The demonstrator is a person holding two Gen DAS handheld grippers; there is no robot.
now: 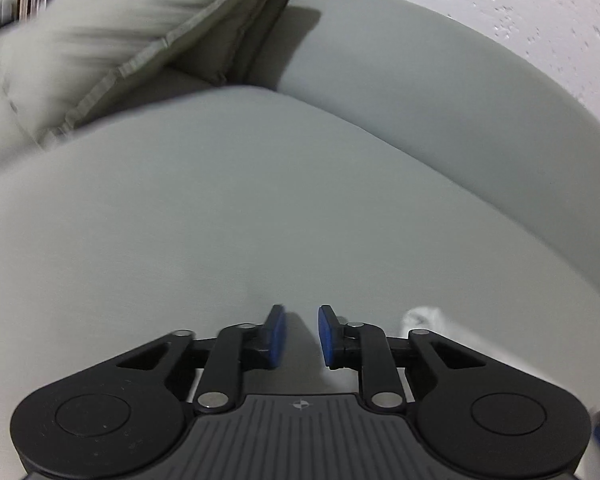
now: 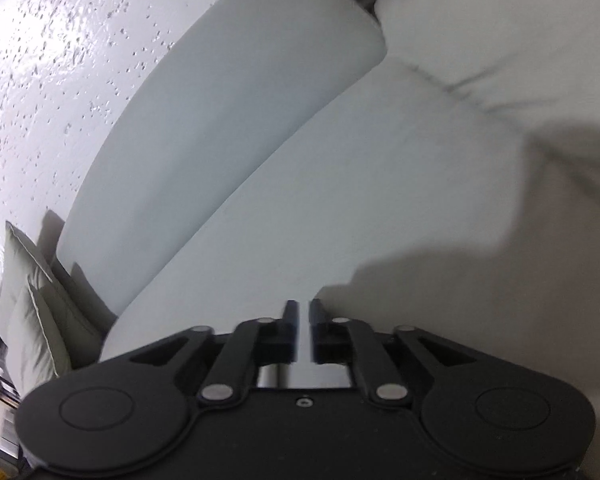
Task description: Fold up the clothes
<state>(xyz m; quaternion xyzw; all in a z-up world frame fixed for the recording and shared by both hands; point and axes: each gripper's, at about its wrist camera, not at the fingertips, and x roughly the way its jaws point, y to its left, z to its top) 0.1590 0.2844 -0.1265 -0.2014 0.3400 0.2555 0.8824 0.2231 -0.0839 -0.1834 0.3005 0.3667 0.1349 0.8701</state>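
The left gripper (image 1: 300, 334) stands open with nothing between its blue pads (image 1: 275, 334), over bare grey sofa seat (image 1: 220, 208). The right gripper (image 2: 303, 330) shows a narrow empty gap, just beside a pale garment (image 2: 500, 152) spread rightward. No writing is readable; cushions (image 1: 112, 32) crowd the corner.

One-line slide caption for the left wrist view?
Left gripper open and empty above the grey sofa seat, cushion behind.
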